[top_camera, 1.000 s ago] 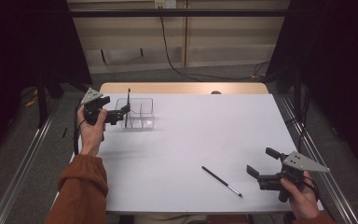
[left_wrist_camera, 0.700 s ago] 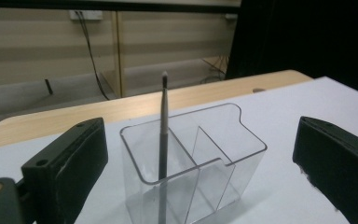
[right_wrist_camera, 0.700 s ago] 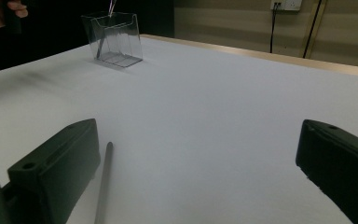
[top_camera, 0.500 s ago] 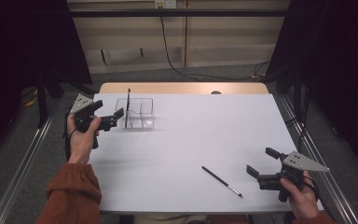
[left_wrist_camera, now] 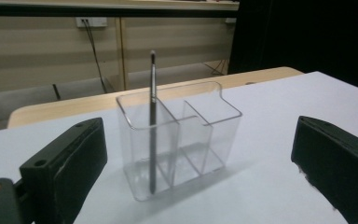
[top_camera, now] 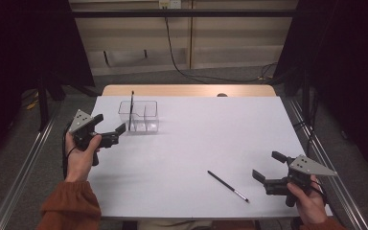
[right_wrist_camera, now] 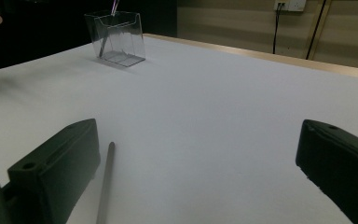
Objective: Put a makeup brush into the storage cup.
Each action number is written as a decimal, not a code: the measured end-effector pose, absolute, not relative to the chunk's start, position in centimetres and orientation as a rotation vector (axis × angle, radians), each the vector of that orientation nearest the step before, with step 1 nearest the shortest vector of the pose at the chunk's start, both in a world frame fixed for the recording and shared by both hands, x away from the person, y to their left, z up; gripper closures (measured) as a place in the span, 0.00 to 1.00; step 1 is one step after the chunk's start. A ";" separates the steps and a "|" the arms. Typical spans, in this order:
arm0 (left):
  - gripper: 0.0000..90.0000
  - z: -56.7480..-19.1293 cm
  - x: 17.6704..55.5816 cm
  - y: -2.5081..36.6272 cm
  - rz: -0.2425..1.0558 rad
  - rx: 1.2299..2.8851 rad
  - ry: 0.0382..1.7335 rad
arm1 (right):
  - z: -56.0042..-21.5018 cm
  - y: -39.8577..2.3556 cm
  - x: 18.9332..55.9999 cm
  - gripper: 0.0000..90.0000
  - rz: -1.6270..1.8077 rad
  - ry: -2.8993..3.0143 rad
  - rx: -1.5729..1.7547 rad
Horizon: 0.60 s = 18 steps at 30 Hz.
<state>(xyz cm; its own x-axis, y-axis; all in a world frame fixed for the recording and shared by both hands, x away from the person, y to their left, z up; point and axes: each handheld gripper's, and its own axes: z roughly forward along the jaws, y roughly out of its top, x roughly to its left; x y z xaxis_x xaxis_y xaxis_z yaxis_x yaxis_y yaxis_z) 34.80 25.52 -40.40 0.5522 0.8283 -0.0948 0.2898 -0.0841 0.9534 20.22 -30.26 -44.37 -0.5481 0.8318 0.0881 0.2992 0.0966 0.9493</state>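
While one brush point(top_camera: 131, 109) stands in the clear organizer point(top_camera: 139, 116), the high view shows the second brush point(top_camera: 227, 186) lying just beside the right gripper point(top_camera: 267, 174), jaws spread and empty; it should straddle the handle squarely before closing. Compared with a second ago, the left gripper point(top_camera: 110, 129), also released, has backed off the organizer. Its own view frames the organizer point(left_wrist_camera: 179, 138) between wide jaws. The right gripper view puts the handle point(right_wrist_camera: 105, 186) by one jaw.

Clear glossy plastic organizer point(left_wrist_camera: 182, 140); matt white, perhaps paper-covered, table point(top_camera: 211, 143).

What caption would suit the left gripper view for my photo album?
Open left claw facing a clear divided holder with one slim brush standing upright in its end compartment, on a white table.
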 end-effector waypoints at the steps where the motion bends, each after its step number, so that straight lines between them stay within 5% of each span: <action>1: 0.04 -40.5 34.4 25.4 0.588 1.649 0.953 | -44.4 -30.3 20.2 0.00 1.463 1.899 1.105; 18: 0.03 -41.4 29.4 24.7 0.576 1.663 0.894 | -44.4 -30.3 20.2 0.00 1.456 1.870 1.115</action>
<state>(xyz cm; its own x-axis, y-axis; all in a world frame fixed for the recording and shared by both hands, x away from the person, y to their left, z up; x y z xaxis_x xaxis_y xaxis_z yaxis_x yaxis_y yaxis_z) 29.38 24.75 -41.41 0.5955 0.7999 -0.0740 0.2630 -0.1071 0.9588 20.23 -30.35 -44.40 -0.5286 0.8446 0.0852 0.2899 0.0852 0.9533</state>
